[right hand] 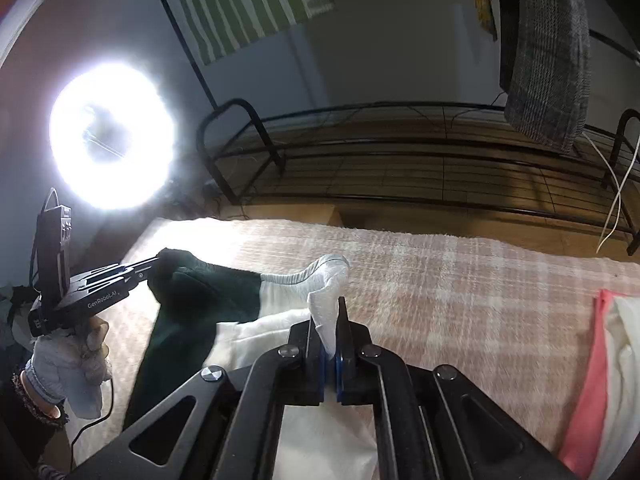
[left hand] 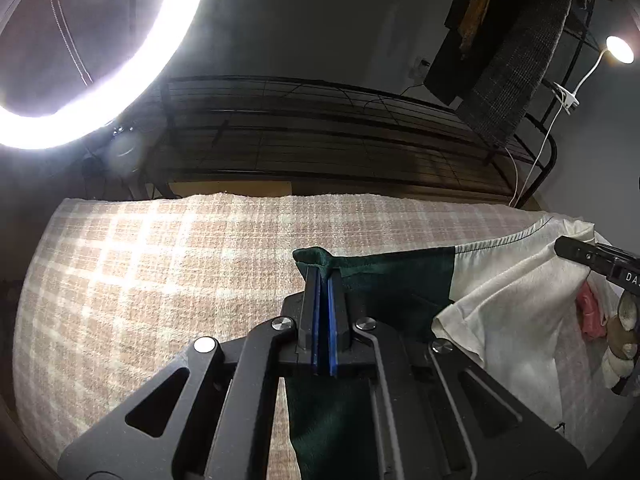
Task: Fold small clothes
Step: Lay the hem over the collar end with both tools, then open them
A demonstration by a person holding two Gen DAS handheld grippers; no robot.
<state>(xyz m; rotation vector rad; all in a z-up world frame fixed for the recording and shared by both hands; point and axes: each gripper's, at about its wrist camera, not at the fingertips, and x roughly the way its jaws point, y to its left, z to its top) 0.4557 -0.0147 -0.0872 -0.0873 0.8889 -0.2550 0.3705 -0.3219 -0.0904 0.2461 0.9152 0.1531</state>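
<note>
On the left gripper (right hand: 154, 266), "GenRoboLAI"; both grippers' fingers pinch the green-white garment (right hand: 240, 300); right gripper (right hand: 328, 320).

I see the bench (left hand: 160, 248) covered edge to edge by a pink-and-cream checked cloth (right hand: 460, 280). On it lies the green-and-white garment (left hand: 500, 300), and at the right edge a pink-and-white piece of clothing (right hand: 600, 360).

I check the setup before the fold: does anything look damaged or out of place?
Nothing stands out. The left gripper holds the green end of the garment, the right gripper holds the white end, above the checked blanket.
</note>
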